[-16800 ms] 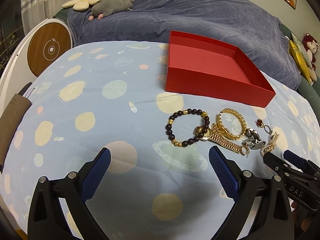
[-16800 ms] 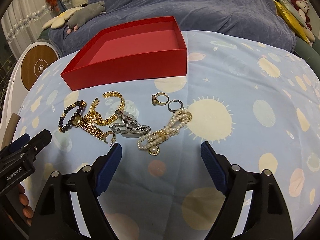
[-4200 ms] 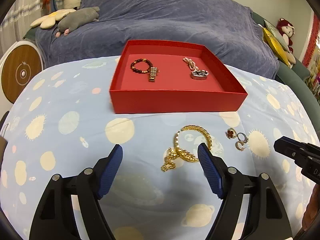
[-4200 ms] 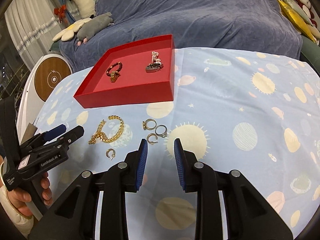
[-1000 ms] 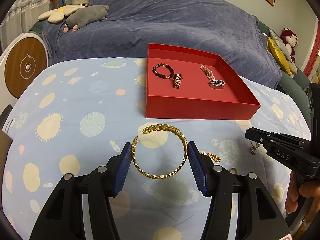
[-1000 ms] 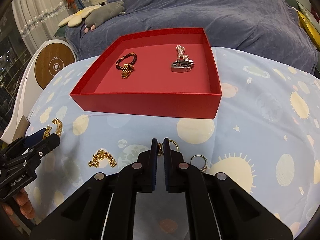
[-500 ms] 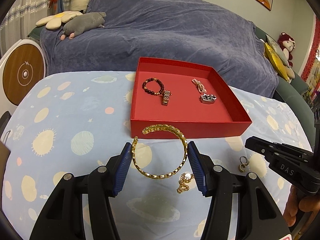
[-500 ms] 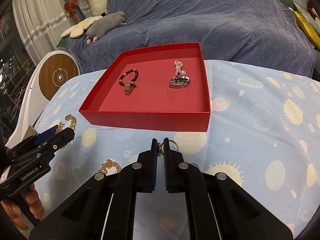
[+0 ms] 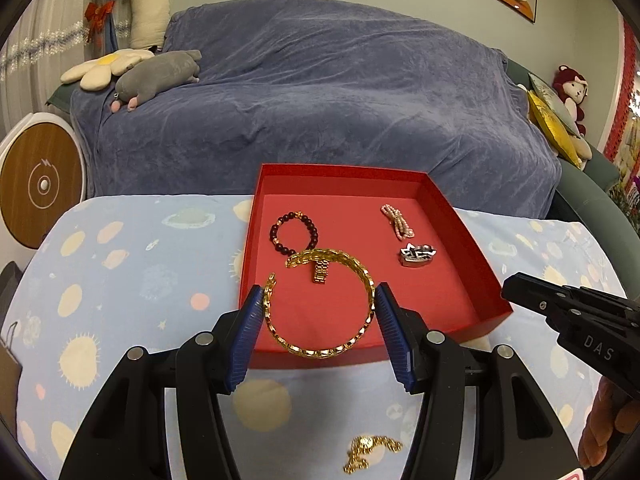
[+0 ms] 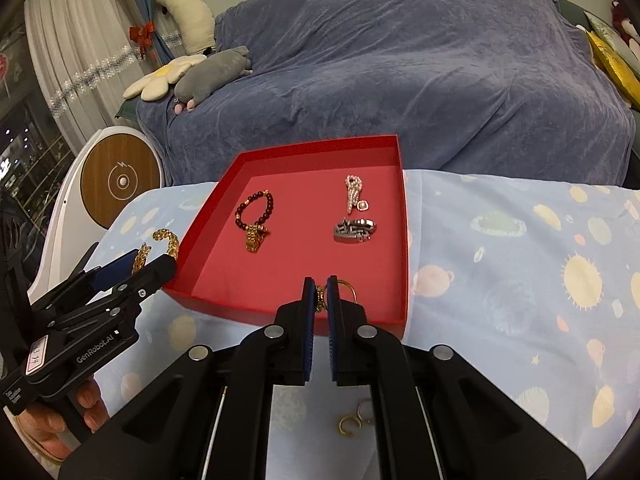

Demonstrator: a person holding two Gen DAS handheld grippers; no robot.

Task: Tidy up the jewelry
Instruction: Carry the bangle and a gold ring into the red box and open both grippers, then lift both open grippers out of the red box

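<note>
In the left wrist view my left gripper (image 9: 319, 300) is shut on a gold open bangle (image 9: 312, 354), which hangs over the near part of the red box (image 9: 472, 256). On the box floor lie a dark beaded bracelet (image 9: 276, 236), a short gold link band (image 9: 320, 272), a pearl bracelet (image 9: 396, 220) and a silver bracelet (image 9: 418, 254). In the right wrist view my right gripper (image 10: 320, 288) is shut on a gold ring (image 10: 320, 299) above the box's near edge (image 10: 280, 312). The left gripper (image 10: 136, 264) shows there too, at the left.
A gold chain (image 9: 370, 452) lies on the blue planet-print cloth (image 9: 120, 280) below the left gripper. Small rings (image 10: 352, 420) lie on the cloth under the right gripper. Behind the table stands a blue-covered sofa (image 9: 340, 100) with plush toys; at the left is a round wooden-faced device (image 9: 40, 184).
Both grippers have risen and moved forward with their pieces. The bangle and the ring, earlier over the cloth in front of the box, now hang over the box.
</note>
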